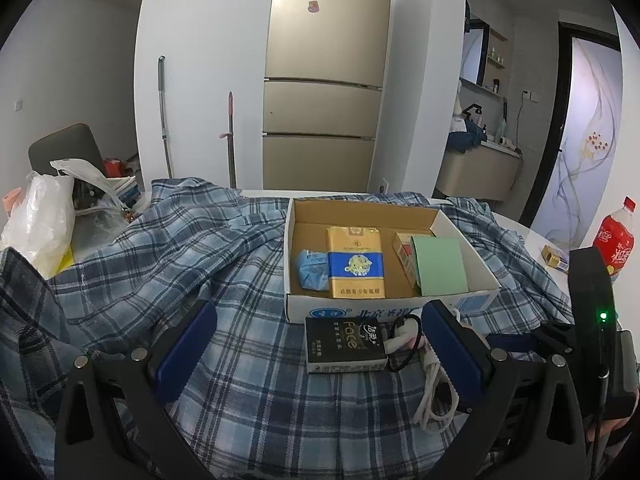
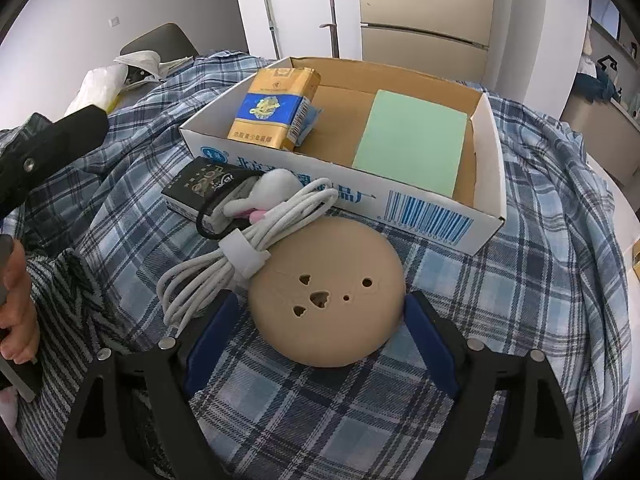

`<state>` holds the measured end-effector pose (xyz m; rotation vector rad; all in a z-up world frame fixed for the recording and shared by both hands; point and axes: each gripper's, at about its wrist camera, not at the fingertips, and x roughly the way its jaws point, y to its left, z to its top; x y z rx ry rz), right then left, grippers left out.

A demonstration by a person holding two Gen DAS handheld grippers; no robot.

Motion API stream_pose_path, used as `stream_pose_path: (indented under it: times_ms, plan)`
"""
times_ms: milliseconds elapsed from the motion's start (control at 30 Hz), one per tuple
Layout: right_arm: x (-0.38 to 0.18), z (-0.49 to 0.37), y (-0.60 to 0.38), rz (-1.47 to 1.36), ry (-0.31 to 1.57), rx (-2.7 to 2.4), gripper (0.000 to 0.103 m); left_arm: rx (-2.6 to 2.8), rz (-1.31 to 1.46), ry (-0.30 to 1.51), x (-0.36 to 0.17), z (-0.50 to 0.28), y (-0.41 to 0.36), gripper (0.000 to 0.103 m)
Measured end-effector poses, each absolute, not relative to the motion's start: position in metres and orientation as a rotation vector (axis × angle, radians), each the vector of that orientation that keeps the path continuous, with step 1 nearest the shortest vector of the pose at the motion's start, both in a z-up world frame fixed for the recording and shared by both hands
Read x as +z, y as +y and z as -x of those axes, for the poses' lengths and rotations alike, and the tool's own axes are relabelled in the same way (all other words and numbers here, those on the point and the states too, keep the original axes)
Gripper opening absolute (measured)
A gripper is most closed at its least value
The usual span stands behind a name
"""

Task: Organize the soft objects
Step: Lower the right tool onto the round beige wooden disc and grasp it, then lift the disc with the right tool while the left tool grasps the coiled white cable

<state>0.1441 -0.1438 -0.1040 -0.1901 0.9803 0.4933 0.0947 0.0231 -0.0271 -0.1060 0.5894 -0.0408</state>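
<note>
A white cardboard box (image 1: 472, 296) (image 2: 360, 196) sits on a blue plaid cloth (image 1: 208, 248) (image 2: 540, 280). In it lie a yellow and blue pack (image 1: 355, 264) (image 2: 272, 108), a blue wad (image 1: 311, 269), a green pad (image 1: 439, 266) (image 2: 412, 144) and a small carton (image 1: 404, 252). In front of the box lie a black pack (image 1: 340, 344) (image 2: 200, 184) and a coiled white cable (image 1: 434, 396) (image 2: 240, 256). My left gripper (image 1: 320, 348) is open around the black pack. My right gripper (image 2: 320, 328) is open, its fingers on either side of a tan round soft ball (image 2: 326, 292).
A white plastic bag (image 1: 40, 224) and a grey chair (image 1: 68, 148) stand at the left. A red bottle (image 1: 614, 240) and a small gold box (image 1: 554, 258) are at the right table edge. A fridge (image 1: 324, 80) stands behind. The person's hand (image 2: 16, 300) holds the left gripper.
</note>
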Motion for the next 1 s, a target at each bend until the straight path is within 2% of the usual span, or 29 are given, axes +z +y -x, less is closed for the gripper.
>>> stream_pose_path:
  times_ms: [200,267,367,667,767,1000]
  plan:
    - [-0.109,-0.146,-0.139,0.222,0.992,0.470,0.086,-0.087,0.113,0.629,-0.031,-0.098,0.020,0.103]
    - [-0.108,-0.146,-0.136,0.232,0.982,0.465,0.078,-0.129,0.100,0.645,-0.033,-0.099,0.015,0.103]
    - [-0.102,-0.145,-0.140,0.200,0.953,0.473,0.077,-0.225,0.053,0.658,-0.035,-0.099,-0.002,0.102]
    - [-0.098,-0.143,-0.138,0.221,0.942,0.465,0.077,-0.393,0.003,0.827,-0.058,-0.115,-0.030,0.068]
    - [-0.099,-0.143,-0.138,0.221,0.948,0.465,0.077,-0.409,0.067,0.895,-0.067,-0.124,-0.022,0.053]
    - [-0.102,-0.143,-0.141,0.223,0.969,0.459,0.077,-0.446,0.074,0.992,-0.077,-0.125,-0.023,0.050]
